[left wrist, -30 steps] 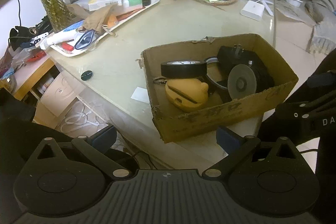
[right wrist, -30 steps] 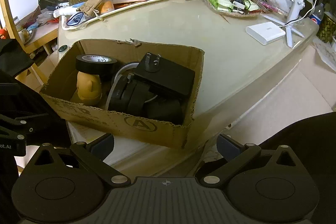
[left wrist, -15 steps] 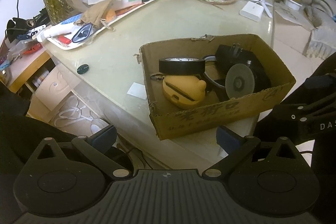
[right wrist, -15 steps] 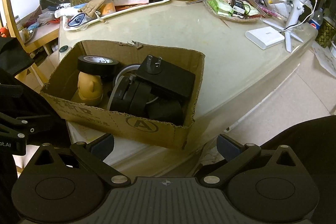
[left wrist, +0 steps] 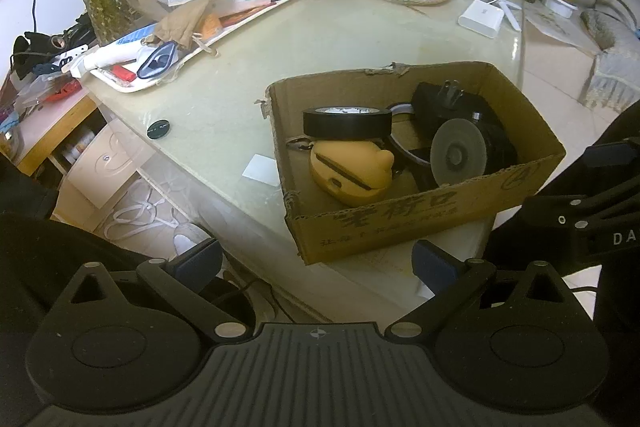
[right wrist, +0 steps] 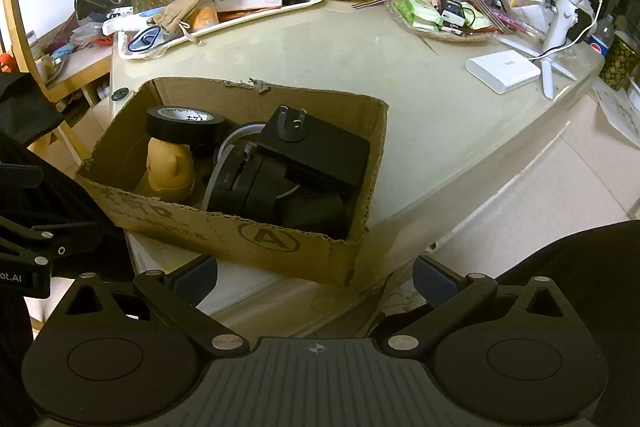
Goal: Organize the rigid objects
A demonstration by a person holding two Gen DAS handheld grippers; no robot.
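Cardboard box (left wrist: pixel 416 223) sits beyond both grippers' wide-open, empty jaws.

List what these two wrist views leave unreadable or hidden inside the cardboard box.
- Box floor: both views, covered by the pile and the near wall of the cardboard box.
- Lower part of the yellow case: right wrist view, cut by the box wall; the black tape roll overlaps its top.
- Writing on the tape core: both views, too small.
- Items under the black plug adapter: dark, indistinct.
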